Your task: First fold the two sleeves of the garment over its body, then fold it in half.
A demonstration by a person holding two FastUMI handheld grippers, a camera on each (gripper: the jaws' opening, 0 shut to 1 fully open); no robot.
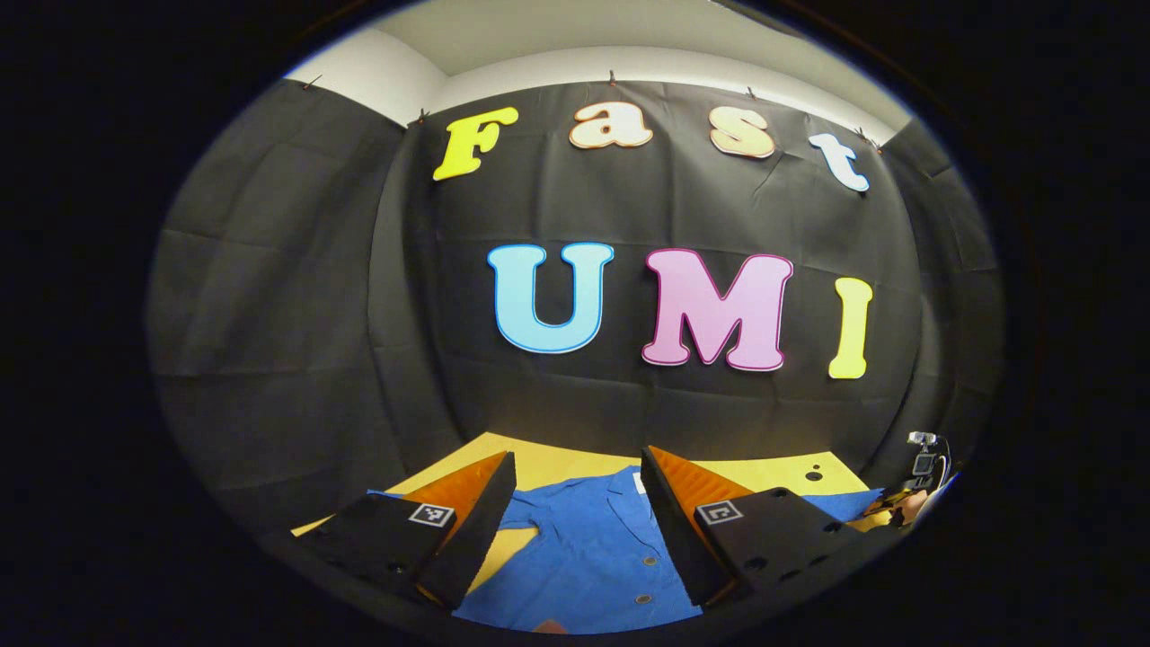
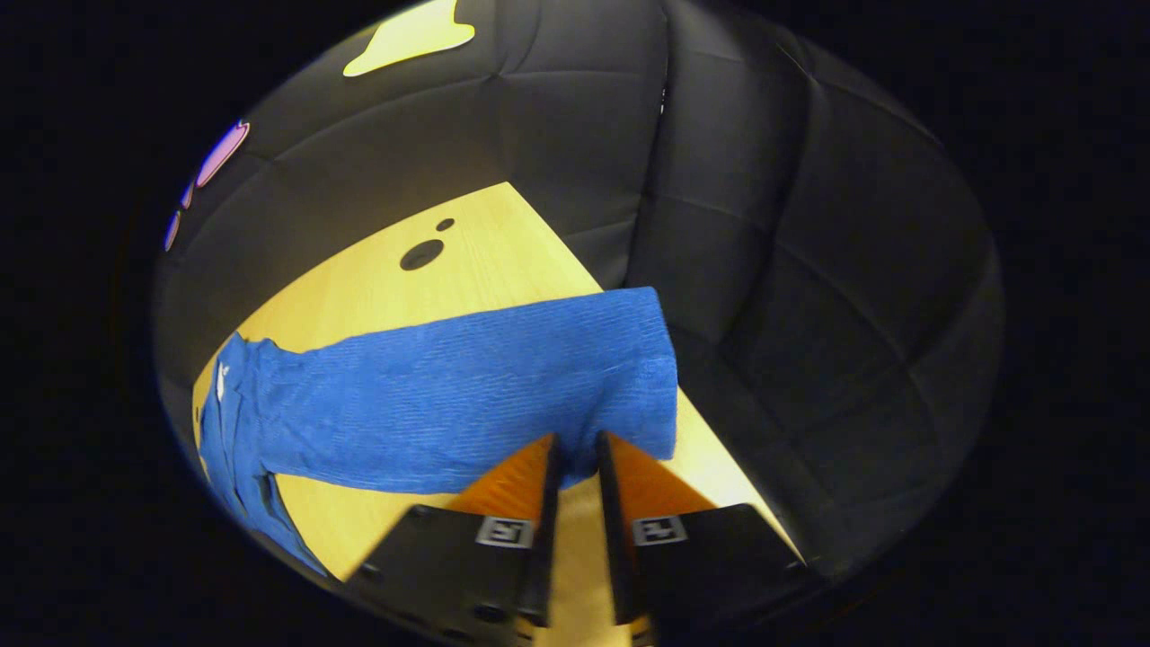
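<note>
Left claw [image 1: 575, 503] hangs wide open, empty, above the blue shirt [image 1: 584, 557] on the yellow tabletop [image 1: 773, 472]. Right claw [image 2: 575, 449], nearly closed, pinches the shirt's sleeve [image 2: 467, 395] hem. No writing legible on the shirt.

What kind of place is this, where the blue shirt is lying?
Most likely a small recording booth, not a home: black cloth walls hang around a yellow wooden table, where a blue buttoned shirt lies spread out. The right claw is closing on its sleeve.
</note>
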